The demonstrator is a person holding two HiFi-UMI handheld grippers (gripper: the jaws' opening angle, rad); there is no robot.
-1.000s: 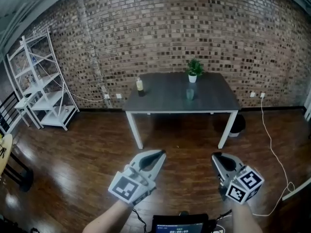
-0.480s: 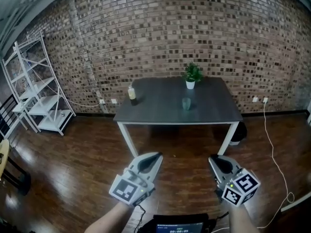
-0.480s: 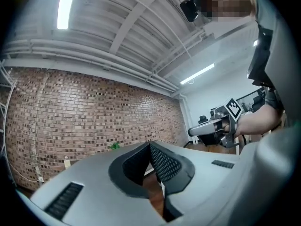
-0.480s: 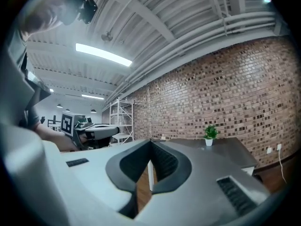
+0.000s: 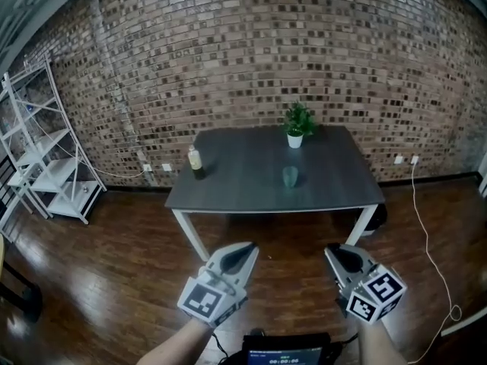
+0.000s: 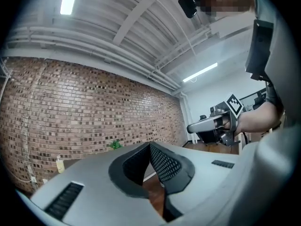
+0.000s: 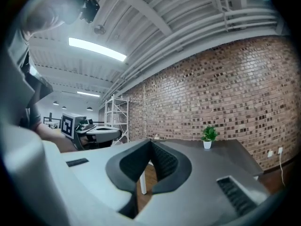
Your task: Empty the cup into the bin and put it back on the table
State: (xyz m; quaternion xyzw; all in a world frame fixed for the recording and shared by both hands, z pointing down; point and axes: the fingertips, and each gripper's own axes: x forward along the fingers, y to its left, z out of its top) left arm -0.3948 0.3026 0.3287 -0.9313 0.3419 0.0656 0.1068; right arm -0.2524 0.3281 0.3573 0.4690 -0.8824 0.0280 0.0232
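Closer now than a moment ago, the table (image 5: 228, 192) sits larger and lower in the head view, and the white shelf (image 5: 46, 166) has slid toward the left edge. On the table the cup (image 5: 290, 176) stands upright near the middle, well apart from both grippers, with a potted plant (image 5: 295, 125) behind it by the brick wall and a small bottle (image 5: 195, 160) near the left end. A dark bin (image 5: 378, 215) shows partly behind the table's right leg. The left gripper (image 5: 245, 251) and right gripper (image 5: 335, 253) are held low over the wooden floor, side by side. In the left gripper view the jaws are clenched together with nothing between them, and the other gripper shows off to the right. In the right gripper view the jaws are likewise pressed together and empty, with the plant and table beyond.
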